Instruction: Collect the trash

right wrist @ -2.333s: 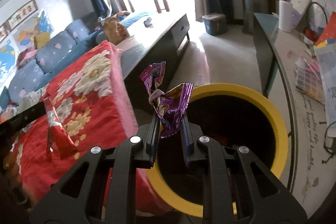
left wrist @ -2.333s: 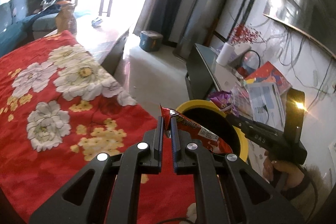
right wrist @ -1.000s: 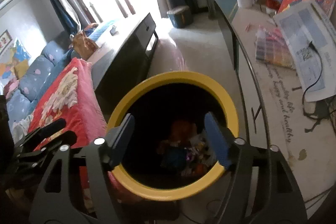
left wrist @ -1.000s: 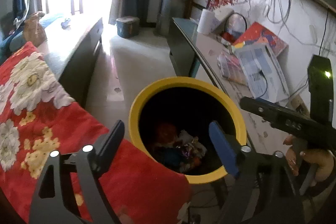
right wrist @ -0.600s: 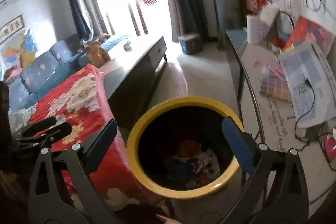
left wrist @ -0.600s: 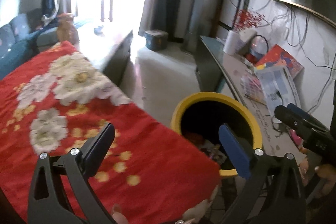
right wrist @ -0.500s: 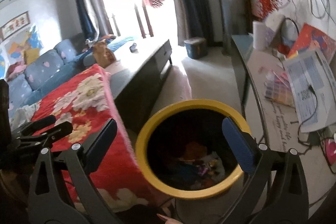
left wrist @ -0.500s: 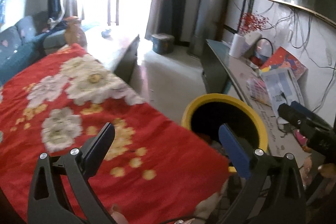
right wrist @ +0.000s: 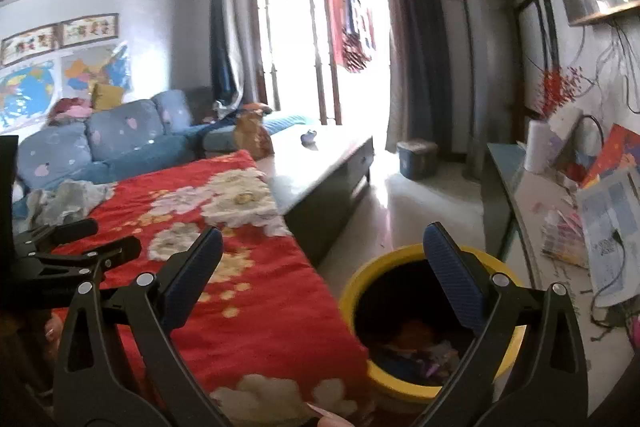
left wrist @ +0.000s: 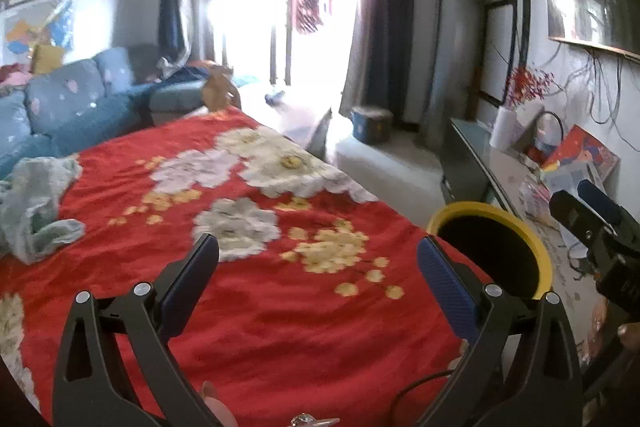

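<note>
Trash [right wrist: 416,351]: crumpled colourful wrappers, binned.

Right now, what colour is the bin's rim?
Yellow; the bin is black inside. Right wrist view shows it best.

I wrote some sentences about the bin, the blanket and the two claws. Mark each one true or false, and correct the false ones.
1. The left claw holds a red wrapper. False: it is open and empty.
2. The bin has a yellow rim. True.
3. The bin is empty. False: wrappers lie inside.
4. The blanket is red with flowers. True.
5. The right claw is open. True.
</note>
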A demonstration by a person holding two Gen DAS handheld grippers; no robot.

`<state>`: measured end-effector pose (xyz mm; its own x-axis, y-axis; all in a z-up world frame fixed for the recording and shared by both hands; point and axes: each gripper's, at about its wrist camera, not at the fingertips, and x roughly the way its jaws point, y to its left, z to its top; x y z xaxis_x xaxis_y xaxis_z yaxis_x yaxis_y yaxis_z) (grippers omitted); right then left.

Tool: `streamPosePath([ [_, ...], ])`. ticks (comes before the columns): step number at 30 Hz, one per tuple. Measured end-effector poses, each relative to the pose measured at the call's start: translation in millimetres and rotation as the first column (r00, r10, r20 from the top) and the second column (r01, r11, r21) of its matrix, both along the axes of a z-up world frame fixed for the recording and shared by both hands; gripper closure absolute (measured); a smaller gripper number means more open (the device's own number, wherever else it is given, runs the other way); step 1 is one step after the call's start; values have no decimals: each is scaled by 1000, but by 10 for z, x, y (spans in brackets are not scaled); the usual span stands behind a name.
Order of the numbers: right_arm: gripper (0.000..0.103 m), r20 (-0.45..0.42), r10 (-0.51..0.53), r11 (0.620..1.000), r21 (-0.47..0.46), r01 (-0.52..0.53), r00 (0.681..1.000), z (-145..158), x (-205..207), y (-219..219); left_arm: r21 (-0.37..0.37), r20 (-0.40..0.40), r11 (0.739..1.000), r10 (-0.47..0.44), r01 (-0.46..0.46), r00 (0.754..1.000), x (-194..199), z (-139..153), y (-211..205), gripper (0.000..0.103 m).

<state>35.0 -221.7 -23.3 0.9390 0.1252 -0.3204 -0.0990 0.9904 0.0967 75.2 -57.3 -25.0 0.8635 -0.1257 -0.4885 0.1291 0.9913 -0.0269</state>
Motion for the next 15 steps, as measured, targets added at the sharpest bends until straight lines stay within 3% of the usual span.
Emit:
streamPosePath([
  [7,11,89,-3,1000,-31,6,996,13,-171,183,-3,65,998,58,-58,996,-275,20,269,6],
  [15,11,97,-28,999,-32,32,995,40,-197,194,-14,68,997,72,-72,995,-371,14,364,6],
])
